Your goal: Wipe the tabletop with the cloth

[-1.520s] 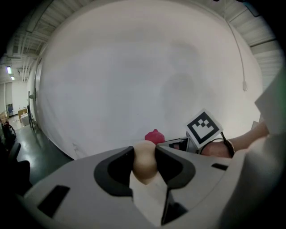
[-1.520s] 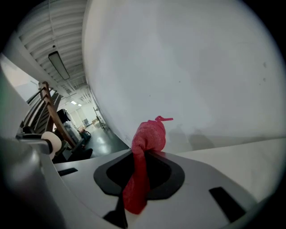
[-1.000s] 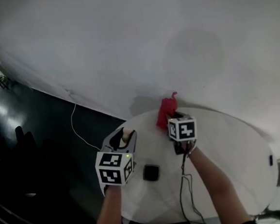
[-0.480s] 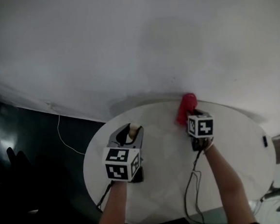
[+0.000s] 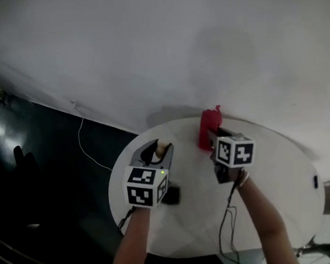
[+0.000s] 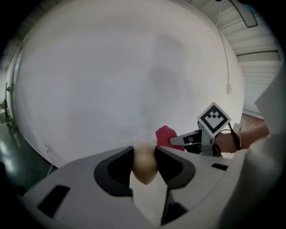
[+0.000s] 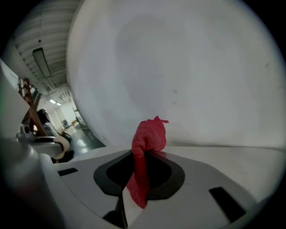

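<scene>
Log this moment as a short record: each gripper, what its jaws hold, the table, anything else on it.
left gripper: jaws closed on a beige rounded object
right gripper: jaws closed on the red cloth, bunched above them, its tail hanging between them
table: round, white
cloth touching table: cannot tell
also on table: small black item, beside the left gripper

Red cloth (image 5: 209,128), white tabletop (image 5: 275,176), dark floor (image 5: 42,168)
</scene>
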A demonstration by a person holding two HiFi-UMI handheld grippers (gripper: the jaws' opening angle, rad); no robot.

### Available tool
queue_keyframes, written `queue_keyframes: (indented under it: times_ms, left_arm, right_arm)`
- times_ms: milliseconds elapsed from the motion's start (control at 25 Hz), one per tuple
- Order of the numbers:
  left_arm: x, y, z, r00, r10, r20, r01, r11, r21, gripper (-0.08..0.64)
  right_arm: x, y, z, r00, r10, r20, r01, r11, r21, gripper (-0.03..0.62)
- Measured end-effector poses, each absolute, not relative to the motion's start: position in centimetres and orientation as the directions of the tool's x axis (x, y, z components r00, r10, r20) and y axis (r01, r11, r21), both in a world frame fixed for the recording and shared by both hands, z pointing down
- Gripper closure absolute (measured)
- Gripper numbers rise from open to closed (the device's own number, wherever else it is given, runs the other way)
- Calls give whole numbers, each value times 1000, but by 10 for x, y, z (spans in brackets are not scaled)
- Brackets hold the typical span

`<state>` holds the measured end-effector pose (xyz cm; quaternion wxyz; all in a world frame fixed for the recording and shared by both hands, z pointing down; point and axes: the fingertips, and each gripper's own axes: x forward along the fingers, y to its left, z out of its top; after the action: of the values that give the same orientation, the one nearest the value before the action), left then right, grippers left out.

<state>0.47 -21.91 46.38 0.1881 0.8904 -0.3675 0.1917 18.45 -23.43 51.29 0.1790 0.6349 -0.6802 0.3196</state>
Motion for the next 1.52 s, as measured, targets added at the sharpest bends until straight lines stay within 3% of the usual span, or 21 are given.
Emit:
queue_keyframes:
  times_ms: [120, 280, 400, 560, 1000, 1520]
  left_arm:
    - [-36, -221, 458, 594, -647, 479, -788, -586, 186, 413]
    - [-93, -219, 453, 516, -708, 481, -848, -501, 172, 413]
    - [-132, -216, 457, 470, -734, 490, -878, -448, 172, 413]
    - [-159, -210, 462, 444, -744, 499, -893, -414, 178, 413]
    - [-107, -208, 466, 551, -678, 487, -827, -523, 207, 413]
    - [42, -183, 471, 719, -493, 490, -651, -725, 226, 413]
  right_arm:
    - [92, -248, 507, -350, -710, 611, -918, 132, -373, 526]
    - [-14, -251, 509, -510, -626, 590, -854, 283, -437, 526]
    - [-71, -254, 522, -552, -574, 605, -833, 346, -432, 526]
    - [-93, -257, 542, -505, -561, 656, -861, 376, -341, 526]
    - [7, -247, 563, -312, -608, 730, -949, 240, -205, 526]
    - [257, -166, 565, 40, -644, 764, -982, -167, -90, 526]
